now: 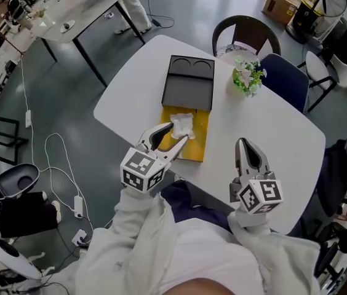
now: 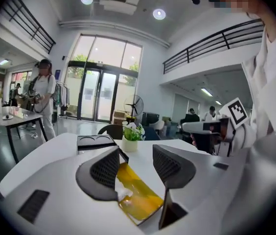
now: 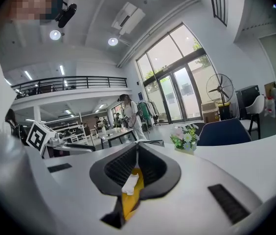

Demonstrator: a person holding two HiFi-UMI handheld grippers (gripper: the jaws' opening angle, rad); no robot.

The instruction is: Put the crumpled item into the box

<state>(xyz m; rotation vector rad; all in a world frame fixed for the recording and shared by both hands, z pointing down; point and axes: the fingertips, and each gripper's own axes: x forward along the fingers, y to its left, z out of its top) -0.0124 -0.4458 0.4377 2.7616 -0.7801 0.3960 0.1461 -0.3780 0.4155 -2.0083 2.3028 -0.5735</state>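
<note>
A crumpled white item lies in the far half of the shallow yellow box on the white table. The box's black lid lies just beyond it. My left gripper hangs over the box's near left part, open, nothing between its jaws. In the left gripper view the box and the white item show below the open left gripper. My right gripper is shut and empty, off to the right of the box. In the right gripper view its tips meet.
A small pot of flowers stands at the table's far side. Behind it are a brown chair and a dark blue chair. Cables run over the floor at the left. Another table stands far left.
</note>
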